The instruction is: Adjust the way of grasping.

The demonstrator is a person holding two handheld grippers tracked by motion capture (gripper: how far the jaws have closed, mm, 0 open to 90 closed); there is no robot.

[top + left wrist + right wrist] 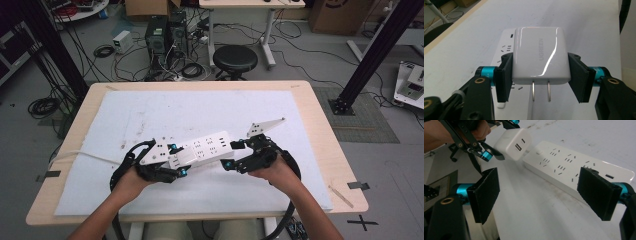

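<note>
The charger (540, 56) hides much of the power strip (506, 50) behind it.

Charger (540, 57) is glossy white plastic with metal prongs; power strip (574, 166) matt plastic; table cover (150, 112) scuffed white.

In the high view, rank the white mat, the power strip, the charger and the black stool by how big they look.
Largest to smallest:
1. White mat
2. Power strip
3. Charger
The black stool looks about as big as the power strip, but it stands farther away on the floor, so I can't rank it.
</note>
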